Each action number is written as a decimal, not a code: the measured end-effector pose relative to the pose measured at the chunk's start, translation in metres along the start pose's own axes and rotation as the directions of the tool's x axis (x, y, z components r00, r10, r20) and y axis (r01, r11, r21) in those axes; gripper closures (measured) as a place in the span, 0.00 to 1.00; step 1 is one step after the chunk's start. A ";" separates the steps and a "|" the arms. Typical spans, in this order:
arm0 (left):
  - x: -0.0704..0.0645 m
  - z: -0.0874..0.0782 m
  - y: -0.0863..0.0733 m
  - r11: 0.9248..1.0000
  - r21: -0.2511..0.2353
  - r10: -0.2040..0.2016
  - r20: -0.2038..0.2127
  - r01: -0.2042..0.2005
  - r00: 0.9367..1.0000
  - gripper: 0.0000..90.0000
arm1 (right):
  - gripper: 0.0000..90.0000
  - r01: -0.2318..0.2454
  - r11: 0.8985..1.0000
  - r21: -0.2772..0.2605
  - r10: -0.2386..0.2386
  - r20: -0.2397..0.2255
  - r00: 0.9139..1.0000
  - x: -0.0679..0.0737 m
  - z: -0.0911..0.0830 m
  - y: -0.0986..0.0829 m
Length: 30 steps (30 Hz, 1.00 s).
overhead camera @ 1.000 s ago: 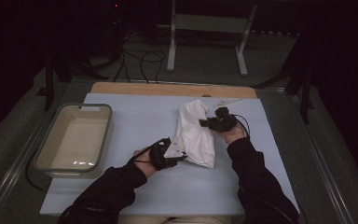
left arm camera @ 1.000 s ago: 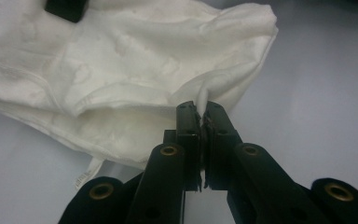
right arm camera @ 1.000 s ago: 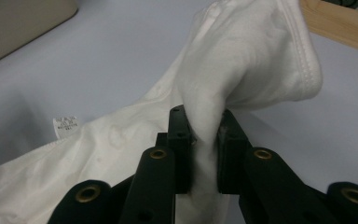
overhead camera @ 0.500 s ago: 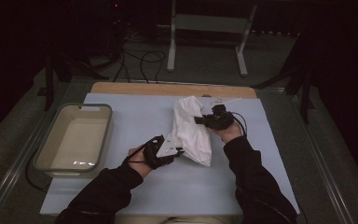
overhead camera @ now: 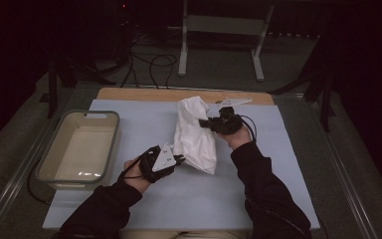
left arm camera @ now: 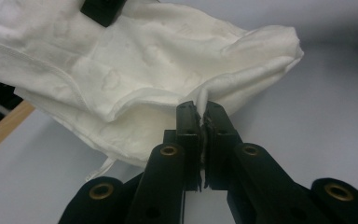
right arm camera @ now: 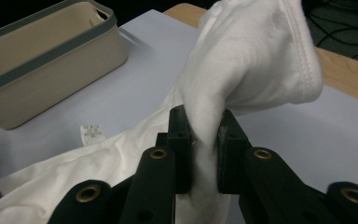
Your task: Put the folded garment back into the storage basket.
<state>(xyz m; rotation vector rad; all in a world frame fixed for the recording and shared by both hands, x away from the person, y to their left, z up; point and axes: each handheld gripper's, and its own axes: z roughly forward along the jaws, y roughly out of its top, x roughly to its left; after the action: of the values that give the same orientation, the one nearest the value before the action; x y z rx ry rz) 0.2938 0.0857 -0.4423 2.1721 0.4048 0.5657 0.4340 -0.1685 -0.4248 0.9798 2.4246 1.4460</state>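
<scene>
Nearest to the person, the left tongs (overhead camera: 178,158) are clenched on a thin fold at the near end of a white cloth (overhead camera: 194,137); in the left gripper view the two jaws are pressed together with only a sliver of fabric between them. A little farther, the right tongs (overhead camera: 202,122) are grasping a thicker bunch of the same cloth at its right side, and in the right gripper view the fabric fills the gap between the jaws.

The cloth sits near the middle of the worktop (overhead camera: 278,164), stretched from the left tongs toward the far edge. Its far end is raised and rounded, while the near end lies low. It is soft, wrinkled and folded on itself, with a stitched hem and a small label (right arm camera: 92,132) that hangs near the surface.

I judge that the step in hand is to lift and arrange the cloth with both tongs, maybe to fold it or to carry it. The next move needs both grips to stay firm and the two hands to travel together, because the thin pinch on the left side could slip.

Farther to the left, a beige tub (overhead camera: 107,149) with a grey rim stands near the left edge of the worktop, well apart from the cloth.
</scene>
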 end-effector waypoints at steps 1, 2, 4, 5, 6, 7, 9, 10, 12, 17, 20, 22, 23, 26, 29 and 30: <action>0.000 -0.002 -0.001 1.000 0.001 0.001 0.001 -0.001 1.000 0.97 | 0.88 0.004 1.000 0.001 -0.004 -0.007 1.000 0.001 0.001 0.002; 0.000 -0.004 -0.001 1.000 0.006 0.007 -0.008 -0.007 1.000 0.97 | 0.88 0.014 1.000 0.004 -0.014 -0.007 1.000 0.003 0.002 0.003; 0.001 -0.008 -0.003 1.000 0.005 0.001 -0.009 -0.001 1.000 0.97 | 0.88 0.027 1.000 0.005 -0.027 -0.013 1.000 0.006 0.004 0.007; 0.002 -0.010 -0.003 1.000 0.001 -0.002 -0.015 0.002 1.000 0.97 | 0.88 0.032 0.999 0.004 -0.032 -0.016 0.999 0.008 0.005 0.009; 0.003 -0.012 -0.003 1.000 0.003 0.001 -0.014 -0.001 1.000 0.97 | 0.88 0.036 0.999 0.006 -0.036 -0.018 0.999 0.010 0.006 0.010; 0.004 -0.014 -0.004 1.000 0.003 0.005 -0.018 -0.005 1.000 0.97 | 0.88 0.037 0.999 0.006 -0.037 -0.022 0.999 0.012 0.007 0.012; 0.005 -0.017 -0.004 1.000 0.006 0.003 -0.022 -0.003 1.000 0.97 | 0.88 0.050 0.999 0.009 -0.049 -0.029 0.998 0.015 0.010 0.015; 0.006 -0.019 -0.003 1.000 0.006 0.008 -0.028 -0.007 1.000 0.97 | 0.88 0.049 0.999 0.006 -0.049 -0.032 0.998 0.017 0.011 0.017; 0.007 -0.022 -0.003 1.000 0.006 0.012 -0.031 -0.012 0.999 0.97 | 0.88 0.055 0.998 0.005 -0.055 -0.037 0.998 0.020 0.013 0.020; 0.011 -0.030 -0.002 1.000 0.010 0.014 -0.041 -0.014 0.999 0.97 | 0.88 0.056 0.998 0.000 -0.056 -0.045 0.997 0.024 0.019 0.027; 0.014 -0.034 -0.001 1.000 0.013 0.014 -0.047 -0.013 0.999 0.97 | 0.88 0.063 0.998 -0.002 -0.063 -0.046 0.997 0.027 0.021 0.032; 0.017 -0.038 -0.001 1.000 0.015 0.015 -0.052 -0.014 0.999 0.97 | 0.88 0.061 0.998 -0.006 -0.061 -0.051 0.997 0.029 0.023 0.036; 0.017 -0.039 -0.001 1.000 0.016 0.017 -0.053 -0.016 0.998 0.97 | 0.88 0.062 0.998 -0.009 -0.063 -0.050 0.997 0.030 0.023 0.037; 0.020 -0.043 0.000 1.000 0.017 0.019 -0.055 -0.018 0.998 0.97 | 0.88 0.062 0.998 -0.007 -0.062 -0.052 0.997 0.032 0.025 0.041; 0.022 -0.048 0.000 1.000 0.021 0.022 -0.063 -0.020 0.998 0.97 | 0.88 0.064 0.998 -0.008 -0.064 -0.052 0.997 0.034 0.027 0.045; 0.023 -0.050 0.000 1.000 0.023 0.023 -0.064 -0.021 0.998 0.97 | 0.88 0.064 0.998 -0.009 -0.064 -0.056 0.996 0.035 0.028 0.046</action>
<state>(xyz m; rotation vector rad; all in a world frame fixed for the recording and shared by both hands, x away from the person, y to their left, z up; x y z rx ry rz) 0.2874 0.1289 -0.4094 2.1862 0.4241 0.6473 0.4402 -0.1127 -0.3947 0.8628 2.4637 1.4795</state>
